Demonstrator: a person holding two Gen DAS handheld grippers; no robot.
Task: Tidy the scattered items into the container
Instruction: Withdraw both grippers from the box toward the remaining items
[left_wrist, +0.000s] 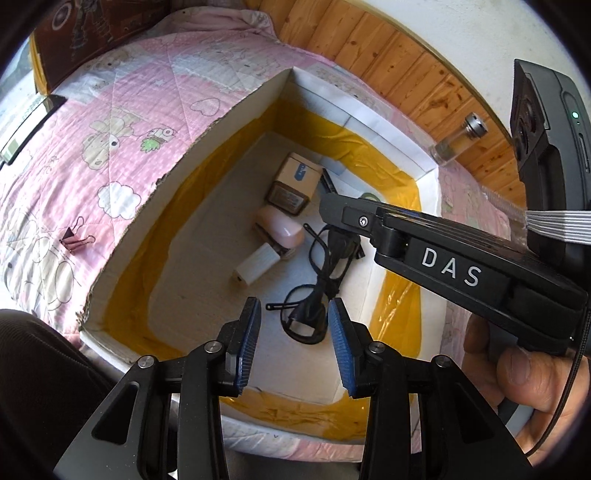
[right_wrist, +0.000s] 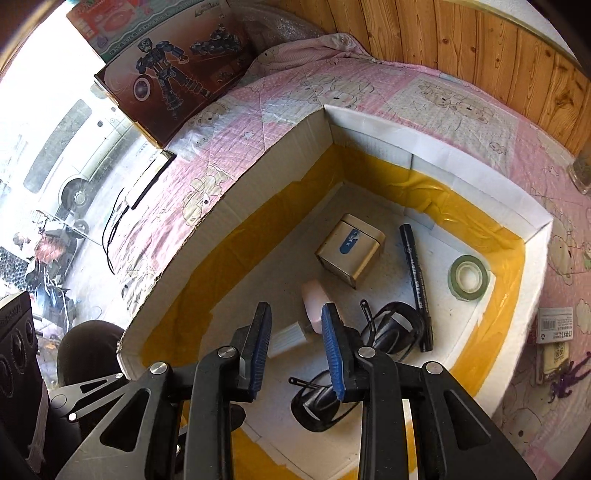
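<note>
Binder clip (left_wrist: 75, 236) on the bed quilt (left_wrist: 122, 122) outside the box (left_wrist: 207, 147): light, stiff, springy; grasp across its body. Both grippers' fingers part-open, empty.

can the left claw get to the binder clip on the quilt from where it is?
Probably yes. The left claw is open and empty over the box; the binder clip lies alone on the quilt beyond the box's wall, with nothing around it. It must clear that wall.

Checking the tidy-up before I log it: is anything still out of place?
Yes. A binder clip and a glass bottle still lie on the quilt outside the box.
</note>
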